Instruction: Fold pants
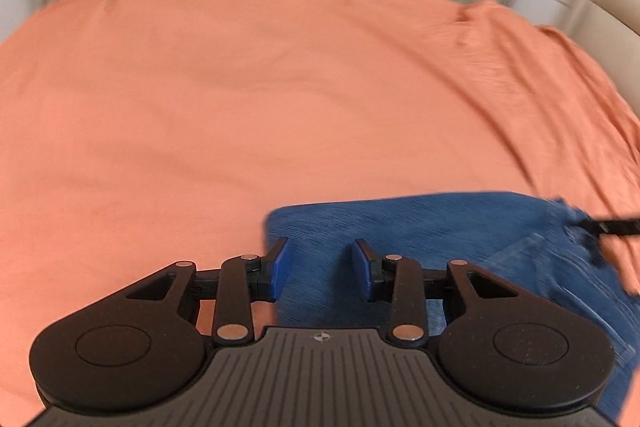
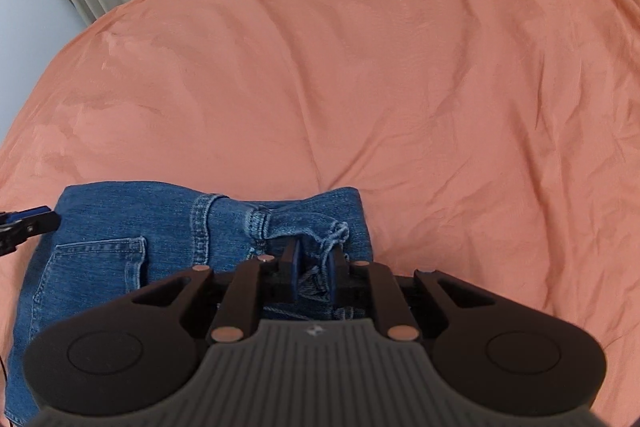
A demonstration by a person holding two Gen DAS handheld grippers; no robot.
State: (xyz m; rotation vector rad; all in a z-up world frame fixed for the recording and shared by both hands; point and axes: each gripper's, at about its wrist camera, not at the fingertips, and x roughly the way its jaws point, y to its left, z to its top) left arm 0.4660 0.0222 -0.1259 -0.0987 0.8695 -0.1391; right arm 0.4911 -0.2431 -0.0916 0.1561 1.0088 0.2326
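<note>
Your right gripper (image 2: 313, 267) pinches the jeans' (image 2: 120, 227) frayed hem (bunched); left gripper (image 1: 320, 267) hovers spread above them.

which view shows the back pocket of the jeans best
The right wrist view: the back pocket is sharp there, stitching plain, left of the right gripper, which pinches a frayed hem. In the left wrist view the pocket is motion-blurred at the jeans' right edge, beyond the open left gripper.
</note>
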